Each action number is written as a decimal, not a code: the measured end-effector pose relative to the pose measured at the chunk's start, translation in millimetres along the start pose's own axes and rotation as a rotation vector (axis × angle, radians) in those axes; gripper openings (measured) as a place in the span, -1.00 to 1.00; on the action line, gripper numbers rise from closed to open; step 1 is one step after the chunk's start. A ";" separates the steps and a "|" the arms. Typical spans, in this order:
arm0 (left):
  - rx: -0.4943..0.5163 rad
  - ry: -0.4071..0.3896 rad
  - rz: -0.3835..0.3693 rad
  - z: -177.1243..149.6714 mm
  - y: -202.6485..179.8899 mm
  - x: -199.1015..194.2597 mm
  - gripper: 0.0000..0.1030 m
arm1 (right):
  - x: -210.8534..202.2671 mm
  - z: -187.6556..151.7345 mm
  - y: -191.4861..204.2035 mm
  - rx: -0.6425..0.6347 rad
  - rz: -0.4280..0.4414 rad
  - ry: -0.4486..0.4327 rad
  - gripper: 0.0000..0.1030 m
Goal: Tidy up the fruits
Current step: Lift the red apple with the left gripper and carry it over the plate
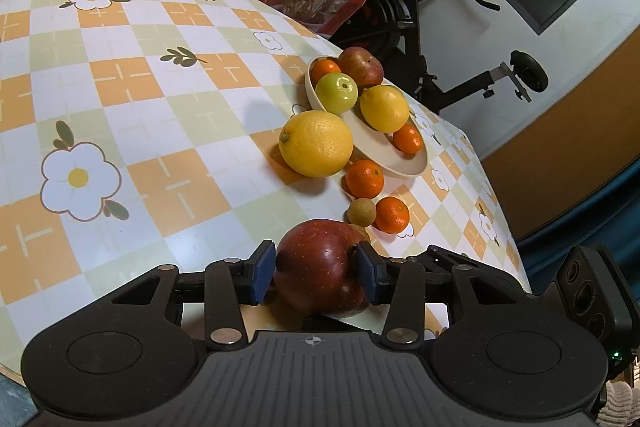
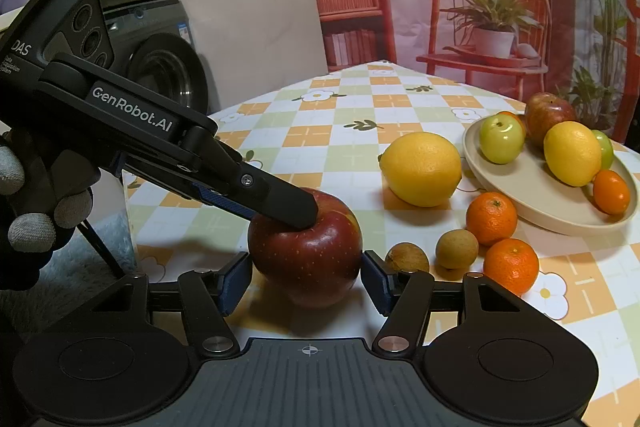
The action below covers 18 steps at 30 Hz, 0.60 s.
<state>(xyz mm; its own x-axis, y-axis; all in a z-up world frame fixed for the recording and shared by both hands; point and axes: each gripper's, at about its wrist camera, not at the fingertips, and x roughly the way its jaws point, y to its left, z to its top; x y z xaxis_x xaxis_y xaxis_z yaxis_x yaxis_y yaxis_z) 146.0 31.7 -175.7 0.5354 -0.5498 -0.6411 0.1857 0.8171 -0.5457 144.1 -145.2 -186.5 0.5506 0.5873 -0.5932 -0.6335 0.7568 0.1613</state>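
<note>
A dark red apple sits on the checked tablecloth near its front edge; it also shows in the right wrist view. My left gripper is shut on the red apple, its blue pads pressed on both sides. My right gripper is open, its pads flanking the same apple with small gaps. A beige plate holds a red apple, a green apple, a lemon and small oranges. A large lemon, two mandarins and two small brown fruits lie on the cloth beside the plate.
The table's right edge drops off close to the plate. An exercise bike stands beyond it. A washing machine is left of the table in the right wrist view. The left gripper's body reaches over the apple.
</note>
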 end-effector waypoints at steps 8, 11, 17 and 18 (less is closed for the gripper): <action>0.069 -0.022 0.014 3.8 -13.7 -5.9 -0.11 | -4.6 4.3 0.2 0.000 -0.006 -0.019 0.08; 0.104 -0.047 0.012 12.4 -24.4 -11.9 -0.10 | -12.4 14.4 -1.3 -0.003 -0.014 -0.048 0.08; 0.158 -0.115 -0.010 47.7 -53.6 -21.1 -0.10 | -32.9 51.6 -15.9 0.014 -0.049 -0.113 0.08; 0.176 -0.128 -0.015 55.8 -59.9 -22.0 -0.10 | -37.0 60.0 -20.0 0.015 -0.059 -0.128 0.08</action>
<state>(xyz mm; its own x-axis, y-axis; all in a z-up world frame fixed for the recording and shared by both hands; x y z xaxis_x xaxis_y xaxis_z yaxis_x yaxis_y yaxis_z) 169.1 4.5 -98.8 0.6296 -0.5453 -0.5535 0.3299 0.8326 -0.4450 169.0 -164.8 -120.5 0.6520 0.5727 -0.4969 -0.5903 0.7947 0.1414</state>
